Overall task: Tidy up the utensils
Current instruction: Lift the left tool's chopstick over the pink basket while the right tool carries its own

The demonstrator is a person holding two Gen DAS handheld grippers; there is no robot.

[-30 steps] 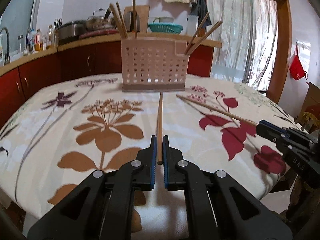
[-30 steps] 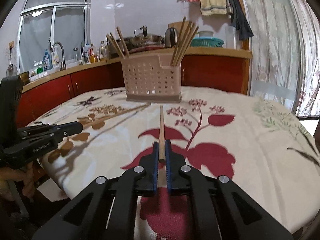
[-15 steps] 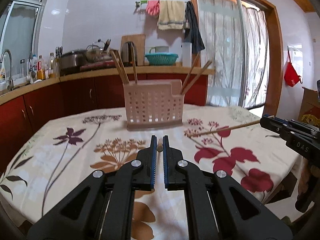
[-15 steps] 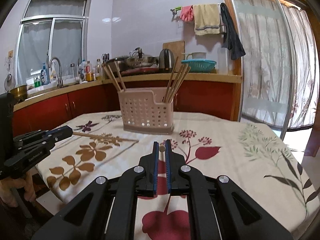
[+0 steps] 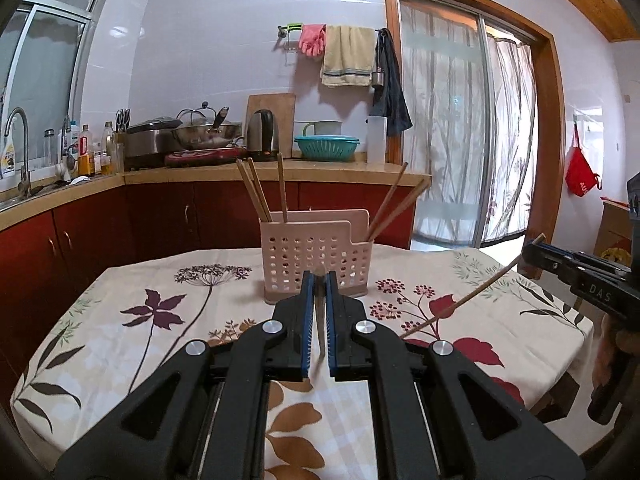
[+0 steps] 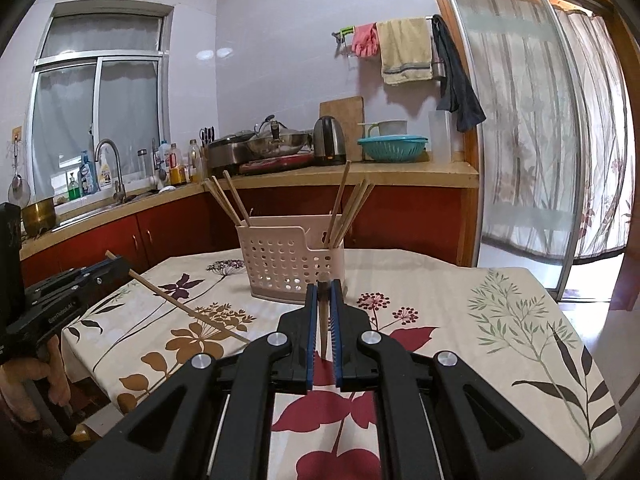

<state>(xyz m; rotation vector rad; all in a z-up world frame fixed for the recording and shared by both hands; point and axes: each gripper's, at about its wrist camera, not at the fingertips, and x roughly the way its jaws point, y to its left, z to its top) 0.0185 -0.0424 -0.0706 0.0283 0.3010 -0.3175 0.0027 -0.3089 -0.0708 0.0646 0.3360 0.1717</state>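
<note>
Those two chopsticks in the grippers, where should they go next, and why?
Probably forward, over the pink basket. Each gripper, left and right, is shut on a chopstick lifted off the table, and other chopsticks stand in the basket's compartments already.

Both tools, the left tool (image 5: 319, 280) and the right tool (image 6: 325, 286), look like matt black plastic with ribbed blue pads (image 5: 307, 320) and shiny metal rivets. The chopstick (image 6: 188, 309) is plain bare wood, same as the ones in the holder (image 5: 316, 258), which is smooth pinkish perforated plastic. The desk (image 5: 120, 344) under the holder wears a soft matt floral cloth.
</note>
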